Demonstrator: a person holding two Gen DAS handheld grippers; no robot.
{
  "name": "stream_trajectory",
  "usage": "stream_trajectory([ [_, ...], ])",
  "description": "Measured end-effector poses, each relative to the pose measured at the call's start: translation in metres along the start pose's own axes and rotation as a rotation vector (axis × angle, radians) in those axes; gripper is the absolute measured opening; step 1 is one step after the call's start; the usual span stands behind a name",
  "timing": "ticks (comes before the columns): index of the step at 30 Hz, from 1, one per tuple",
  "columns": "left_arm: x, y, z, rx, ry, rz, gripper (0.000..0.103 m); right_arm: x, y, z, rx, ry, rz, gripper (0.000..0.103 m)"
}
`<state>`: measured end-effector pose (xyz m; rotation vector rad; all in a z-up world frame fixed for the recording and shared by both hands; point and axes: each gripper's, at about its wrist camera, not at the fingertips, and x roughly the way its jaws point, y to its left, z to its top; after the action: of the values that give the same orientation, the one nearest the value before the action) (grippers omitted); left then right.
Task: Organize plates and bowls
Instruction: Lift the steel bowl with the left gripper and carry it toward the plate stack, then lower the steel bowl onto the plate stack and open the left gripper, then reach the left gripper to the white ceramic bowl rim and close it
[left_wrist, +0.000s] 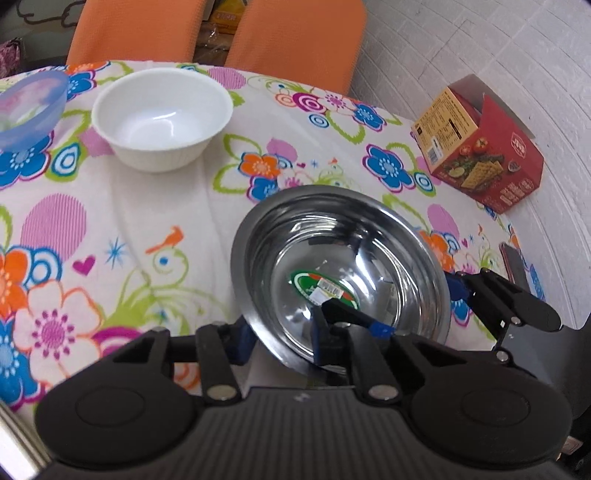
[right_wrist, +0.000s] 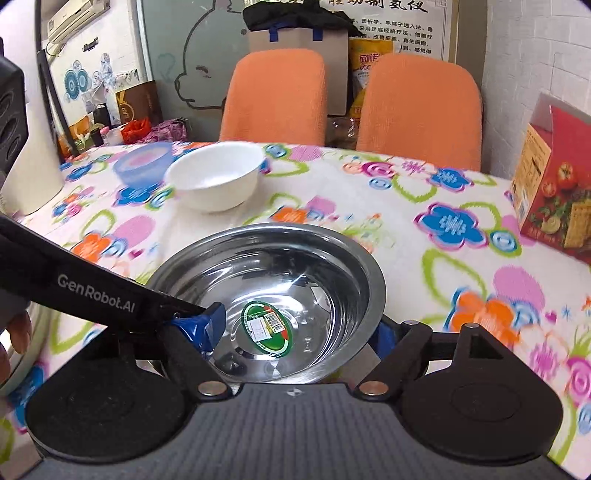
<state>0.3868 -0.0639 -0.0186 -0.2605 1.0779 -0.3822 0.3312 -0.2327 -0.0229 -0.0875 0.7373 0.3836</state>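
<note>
1. While the floral-clothed table (right_wrist: 424, 206) carries three separate bowls, nothing looks nested yet, so I'd say the sorting has barely begun.
2. Nearest the edge, the steel bowl (left_wrist: 340, 266) is tilted off the cloth, held from both sides.
3. Beyond the steel bowl, the white bowl (right_wrist: 216, 181) stands alone, the blue bowl (right_wrist: 142, 166) just beside it; both wait.
4. Left gripper (left_wrist: 280, 336) fingers pinch the steel bowl's near rim; right gripper (right_wrist: 299, 332) fingers straddle it, grip uncertain.
</note>
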Motion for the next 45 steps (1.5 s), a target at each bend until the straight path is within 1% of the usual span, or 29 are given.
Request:
stream_trajectory([
  [6,-0.030,0.009,-0.063,0.089,0.031,0.022,0.009,-0.028,0.048,-0.045,-0.025,-0.015,-0.008,0.069],
  [8,-0.040,0.012,-0.078,0.102,0.029,0.027,0.009,-0.037,0.056,-0.056,0.004,-0.032,-0.001,0.069],
  [11,-0.054,0.013,-0.096,0.121,0.003,0.033,0.009,-0.045,0.061,-0.065,0.056,-0.045,0.025,0.069],
  [13,-0.058,0.014,-0.103,0.142,-0.009,0.039,0.009,-0.045,0.067,-0.068,0.053,-0.038,0.025,0.069],
  [16,-0.058,0.018,-0.105,0.133,-0.018,0.044,0.008,-0.039,0.072,-0.065,0.050,-0.028,0.006,0.069],
  [18,-0.057,0.021,-0.104,0.112,-0.021,0.046,0.007,-0.037,0.072,-0.065,0.060,-0.019,0.012,0.069],
  [20,-0.058,0.022,-0.106,0.114,-0.023,0.044,0.007,-0.039,0.073,-0.069,0.059,-0.013,0.020,0.068],
  [23,-0.060,0.025,-0.108,0.120,-0.026,0.027,0.011,-0.044,0.068,-0.073,0.083,-0.009,0.033,0.069],
  [24,-0.061,0.027,-0.108,0.112,-0.023,0.012,0.014,-0.047,0.063,-0.075,0.100,-0.013,0.023,0.069],
  [26,-0.065,0.033,-0.105,0.083,-0.013,-0.035,0.036,-0.055,0.053,-0.076,0.131,-0.039,-0.008,0.069],
  [27,-0.068,0.035,-0.104,0.069,-0.026,-0.043,0.070,-0.061,0.045,-0.076,0.160,-0.062,-0.023,0.069],
  [28,-0.072,0.034,-0.102,0.069,-0.044,-0.074,0.080,-0.065,0.037,-0.074,0.192,-0.083,-0.029,0.069],
  [29,-0.076,0.032,-0.100,0.072,-0.064,-0.053,0.084,-0.069,0.028,-0.072,0.232,-0.107,-0.025,0.069],
  [30,-0.081,0.029,-0.099,0.084,-0.099,-0.017,0.085,-0.071,0.019,-0.069,0.269,-0.129,-0.011,0.069],
  [31,-0.085,0.025,-0.098,0.102,-0.123,0.003,0.085,-0.072,0.012,-0.067,0.301,-0.148,0.005,0.070],
  [33,-0.090,0.023,-0.095,0.113,-0.138,0.008,0.087,-0.070,0.001,-0.062,0.351,-0.168,0.021,0.070],
  [35,-0.097,0.024,-0.092,0.101,-0.149,0.003,0.087,-0.064,-0.006,-0.057,0.397,-0.161,-0.004,0.070],
  [37,-0.104,0.024,-0.089,0.103,-0.179,0.012,0.091,-0.059,-0.008,-0.054,0.422,-0.141,-0.032,0.070],
  [38,-0.108,0.024,-0.086,0.106,-0.202,0.028,0.092,-0.056,-0.008,-0.051,0.431,-0.123,-0.040,0.070],
  [40,-0.111,0.025,-0.077,0.108,-0.232,0.064,0.093,-0.052,-0.009,-0.047,0.434,-0.109,-0.022,0.070],
  [42,-0.109,0.030,-0.063,0.101,-0.239,0.086,0.093,-0.050,-0.011,-0.039,0.402,-0.118,0.024,0.070],
  [45,-0.104,0.042,-0.037,0.068,-0.247,0.096,0.093,-0.043,-0.009,-0.016,0.336,-0.108,0.026,0.070],
])
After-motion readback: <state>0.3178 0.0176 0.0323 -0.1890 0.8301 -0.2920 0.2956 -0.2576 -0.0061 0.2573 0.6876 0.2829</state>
